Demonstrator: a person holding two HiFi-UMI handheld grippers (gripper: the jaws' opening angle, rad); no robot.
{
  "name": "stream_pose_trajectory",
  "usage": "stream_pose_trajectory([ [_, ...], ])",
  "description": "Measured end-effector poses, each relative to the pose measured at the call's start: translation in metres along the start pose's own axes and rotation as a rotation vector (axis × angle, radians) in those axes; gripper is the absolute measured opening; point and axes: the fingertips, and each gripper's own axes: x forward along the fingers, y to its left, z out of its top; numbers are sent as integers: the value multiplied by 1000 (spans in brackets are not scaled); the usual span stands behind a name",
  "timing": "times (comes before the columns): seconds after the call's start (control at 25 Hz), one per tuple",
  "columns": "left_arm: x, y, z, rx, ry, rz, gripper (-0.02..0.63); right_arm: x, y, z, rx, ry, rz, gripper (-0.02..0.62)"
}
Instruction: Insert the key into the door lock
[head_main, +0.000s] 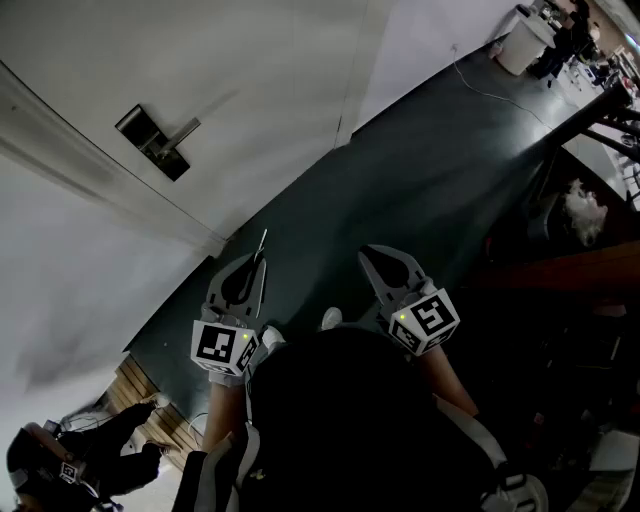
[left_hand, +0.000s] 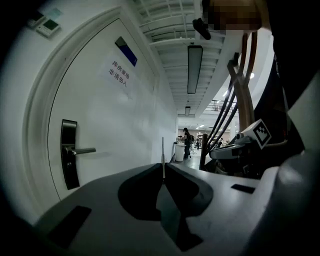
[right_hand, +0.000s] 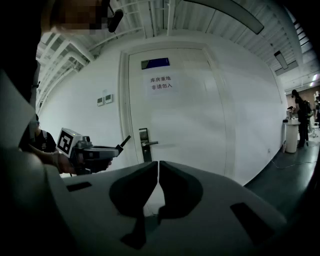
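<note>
At the lower middle of the head view, the left gripper (head_main: 252, 268) is pinching the key (head_main: 262, 242) between fully closed jaws, with the thin blade sticking out past the tips. In its own view the left gripper (left_hand: 163, 169) is showing the same clamp, the key (left_hand: 163, 152) standing edge-on at centre frame. Just to its right, the right gripper (head_main: 378, 258) is carrying nothing. In its own view the right gripper (right_hand: 158, 167) is showing both jaws pressed together on empty air.

The door lock (head_main: 155, 142), a dark plate with a lever handle, is sitting at the upper left of the head view, well apart from the key tip, so the approach is probably only beginning. Doing it well likely means:

- bringing the blade square to the door (right_hand: 180, 125) and level with the keyhole, which is too small to make out here;
- rolling the wrist until the blade is matching the slot;
- easing in slowly, so the key is not pivoting in the clamp;
- keeping the empty tool clear of the lever.

A paper sign (right_hand: 161, 83) at upper centre of the right gripper view appears to read 库房重地 / 非请勿入. The blue plate (right_hand: 155, 63) above it is too small to read.
</note>
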Motion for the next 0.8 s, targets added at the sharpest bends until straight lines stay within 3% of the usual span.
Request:
stream_pose_trajectory([
  [0.8,56,-26,-16,-24,64,56,28,-12,-70,-6,-4,7,28,23],
])
